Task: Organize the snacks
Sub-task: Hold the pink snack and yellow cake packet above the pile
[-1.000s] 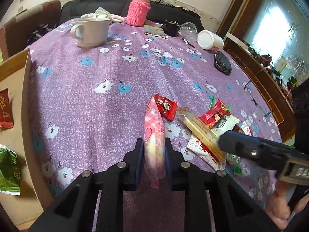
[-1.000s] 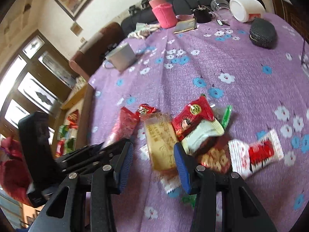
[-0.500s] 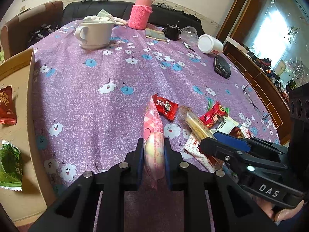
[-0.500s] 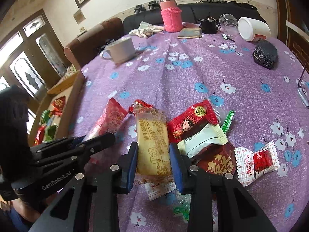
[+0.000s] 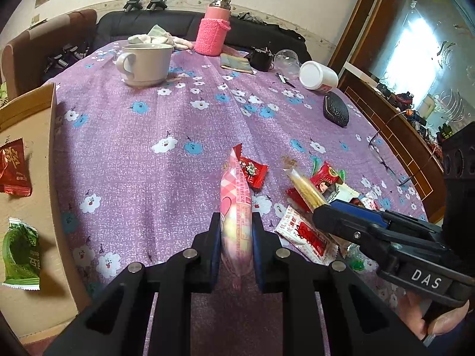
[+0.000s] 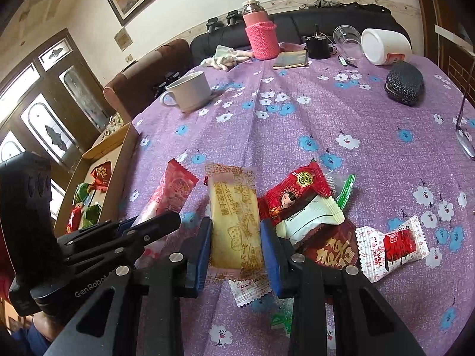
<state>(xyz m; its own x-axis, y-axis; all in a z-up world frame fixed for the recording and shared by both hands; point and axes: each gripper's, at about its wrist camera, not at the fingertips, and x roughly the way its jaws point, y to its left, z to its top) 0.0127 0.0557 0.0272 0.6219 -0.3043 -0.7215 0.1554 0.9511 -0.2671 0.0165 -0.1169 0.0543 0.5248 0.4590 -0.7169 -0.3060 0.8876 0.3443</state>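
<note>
My left gripper is shut on a pink checked snack packet, held on edge above the purple flowered tablecloth. My right gripper is shut on a yellow biscuit packet, lifted over the snack pile; it also shows in the left wrist view. The pile holds a red packet with a girl's face, a white-green packet, a dark red packet and a red-white candy. A cardboard box at the left holds a red packet and a green one.
A white mug, a pink-sleeved flask, a lying white jar, a black case and glasses sit further back. A small red candy lies just ahead of the left gripper. The two grippers are close side by side.
My right gripper closed on the yellow biscuit packet and lifted it off the pile. My left gripper kept its hold on the pink packet and rose slightly.
</note>
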